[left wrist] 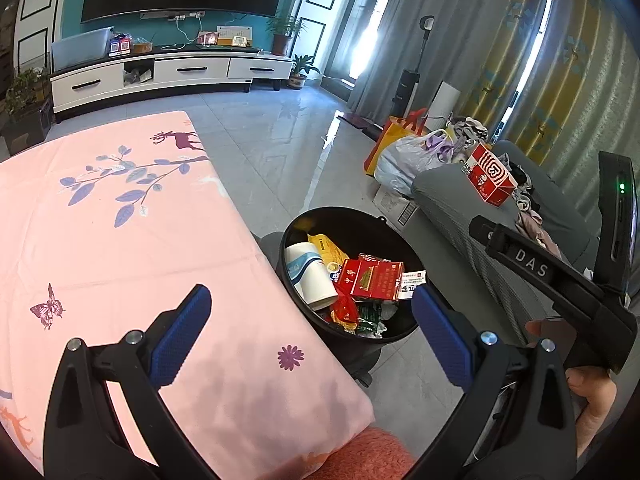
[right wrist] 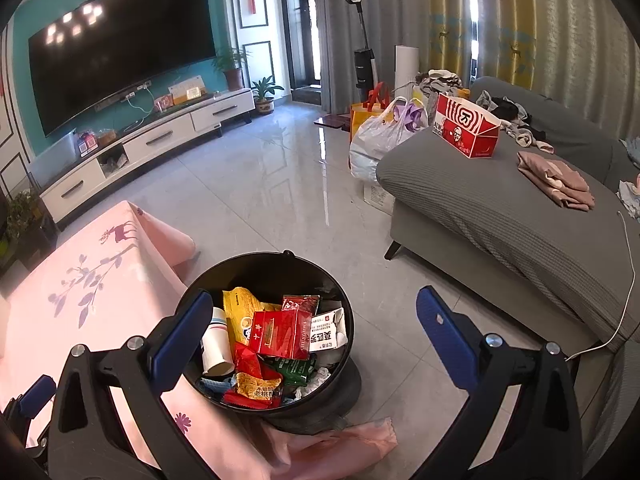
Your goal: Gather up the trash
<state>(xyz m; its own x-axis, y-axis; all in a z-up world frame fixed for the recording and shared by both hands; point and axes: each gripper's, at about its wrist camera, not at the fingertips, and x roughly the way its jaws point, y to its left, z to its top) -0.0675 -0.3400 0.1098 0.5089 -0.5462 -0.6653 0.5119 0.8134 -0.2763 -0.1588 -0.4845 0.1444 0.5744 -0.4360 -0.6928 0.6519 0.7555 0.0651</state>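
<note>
A black round trash bin [left wrist: 384, 224] [right wrist: 308, 268] stands on the floor beside the pink-covered table [left wrist: 120, 240] [right wrist: 80, 304]. It holds several pieces of trash: a white paper cup [left wrist: 310, 280] [right wrist: 216, 344], a red box [left wrist: 376, 280] [right wrist: 282, 332], a yellow wrapper [right wrist: 240, 308] and other packets. My left gripper [left wrist: 312, 328] is open and empty above the table's near corner. Over the bin hangs my right gripper [right wrist: 316, 320], also open with nothing between its fingers. A red-and-white food box [left wrist: 490, 176] [right wrist: 466, 128] sits on the grey sofa [right wrist: 500, 208].
Full plastic and yellow bags [right wrist: 380, 128] stand on the tiled floor by the sofa's end. Clothes [right wrist: 556, 180] lie on the sofa. A white TV cabinet [left wrist: 172, 72] and an upright vacuum [right wrist: 362, 40] stand at the far side. A hand [left wrist: 588, 400] holds the other gripper's handle.
</note>
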